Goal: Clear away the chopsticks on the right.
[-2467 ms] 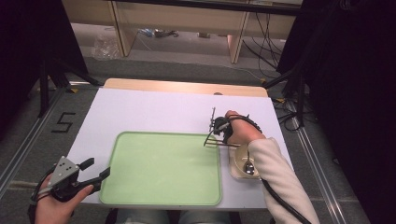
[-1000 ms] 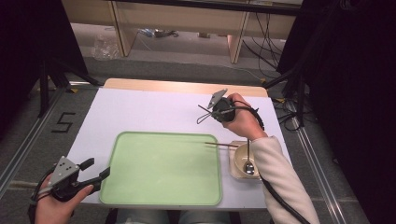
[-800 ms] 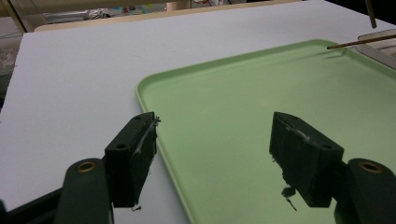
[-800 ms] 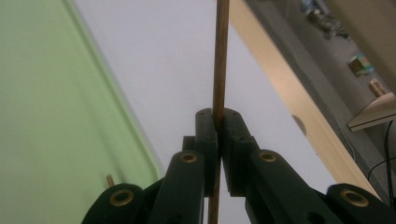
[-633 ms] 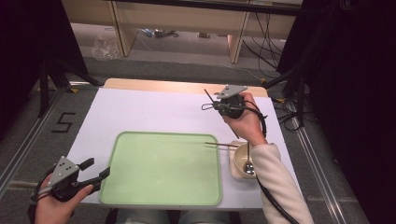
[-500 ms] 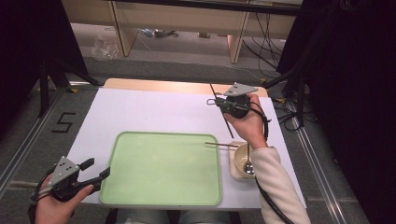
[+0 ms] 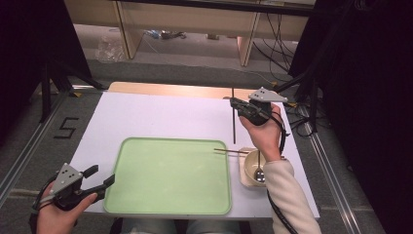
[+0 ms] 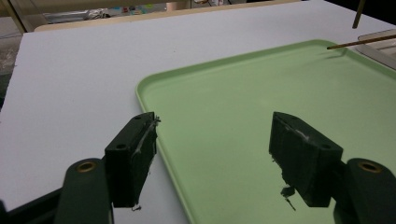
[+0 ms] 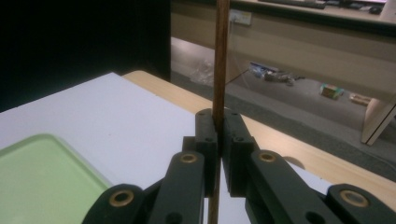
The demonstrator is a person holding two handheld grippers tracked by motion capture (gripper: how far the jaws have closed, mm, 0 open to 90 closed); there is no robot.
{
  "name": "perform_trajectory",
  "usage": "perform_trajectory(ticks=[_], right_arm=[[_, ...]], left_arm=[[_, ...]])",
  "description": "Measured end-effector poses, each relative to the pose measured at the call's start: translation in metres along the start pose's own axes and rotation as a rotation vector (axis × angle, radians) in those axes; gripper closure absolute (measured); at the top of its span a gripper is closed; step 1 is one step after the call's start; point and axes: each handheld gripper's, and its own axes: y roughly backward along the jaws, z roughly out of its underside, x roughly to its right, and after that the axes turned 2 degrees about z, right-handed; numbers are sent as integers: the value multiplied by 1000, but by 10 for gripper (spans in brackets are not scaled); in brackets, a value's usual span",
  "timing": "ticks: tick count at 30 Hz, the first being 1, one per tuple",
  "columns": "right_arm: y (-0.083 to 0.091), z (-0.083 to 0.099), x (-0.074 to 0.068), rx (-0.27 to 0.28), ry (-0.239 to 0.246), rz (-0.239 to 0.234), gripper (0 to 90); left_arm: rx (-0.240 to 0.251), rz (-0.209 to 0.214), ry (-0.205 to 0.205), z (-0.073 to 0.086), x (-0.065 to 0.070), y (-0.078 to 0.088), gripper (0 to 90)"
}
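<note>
Wooden chopstick (image 7: 234, 117) is clamped between the closed jaws of the right gripper (image 7: 235, 103), held roughly upright above the white table (image 7: 160, 117) past the far right corner of the green tray (image 7: 168, 175). The right gripper view shows the same stick (image 9: 219, 65) pinched tight between the two black pads. Second chopstick (image 7: 231, 151) lies level, one end on the tray's right rim, the other across the small bowl (image 7: 253, 165), where a spoon (image 7: 259, 171) sits. Left gripper (image 7: 104, 183) rests at the tray's near left corner, jaws wide apart on nothing; its own view shows the empty gap over the tray (image 8: 261, 107).

Progress, as a judgement: one stick is picked up, its mate is not yet touched, nothing is laid on the tray, so most of the work remains.

Versus the earliest frame: the right hand was then low by the bowl with both sticks at the tray edge; now it is raised and farther back with one stick turned near vertical. Left hand unchanged.
</note>
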Motion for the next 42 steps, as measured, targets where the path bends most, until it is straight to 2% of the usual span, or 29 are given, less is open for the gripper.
perform_trajectory(ticks=[2,3,5,7,9,12,15,16,20,21,22,24,25,33,34,36,38,40,41,42], right_arm=[[0,0,1,0,6,-5,870],[0,0,-2,-11,-22,-18,871],[0,-1,-4,-9,-13,-23,871],[0,-2,-6,9,11,-9,871],[0,-3,-10,-4,-20,-30,871],[-1,-4,-15,-5,-4,-46,871],[0,-6,-22,-18,-24,-48,871],[-1,-6,-25,-4,-32,-51,871],[0,-9,-30,-5,4,-69,871],[1,-10,-33,-16,-21,-71,871],[0,-10,-32,-2,-6,-78,871],[1,-11,-35,-11,-13,-64,871],[1,-11,-37,-17,-34,-70,871],[3,-13,-43,-37,-52,-54,871],[3,-13,-45,-31,-74,-52,871],[4,-13,-46,-54,-111,-63,871],[4,-13,-44,-51,-106,-60,871],[4,-13,-44,-59,-144,-62,871],[4,-12,-44,-68,-143,-52,871],[4,-12,-45,-71,-173,-63,871]], left_arm=[[2,3,-1,0,0,0,317],[2,3,-2,0,0,0,317],[1,1,0,0,0,0,318],[1,4,1,0,0,0,318],[2,4,-1,0,0,0,318],[3,5,-1,0,0,0,319],[3,2,3,0,0,0,319],[2,2,1,0,0,0,319],[1,4,0,0,0,0,319],[1,4,0,0,0,0,319],[1,3,0,0,0,0,319],[2,1,1,0,0,0,319],[2,0,0,0,0,0,319],[1,3,1,0,0,0,319],[1,3,1,0,0,0,319],[0,3,1,0,0,0,320],[0,3,1,0,0,0,320],[-1,4,1,0,0,-1,320],[-1,4,2,0,0,-1,320],[-1,3,1,0,0,-1,320]])
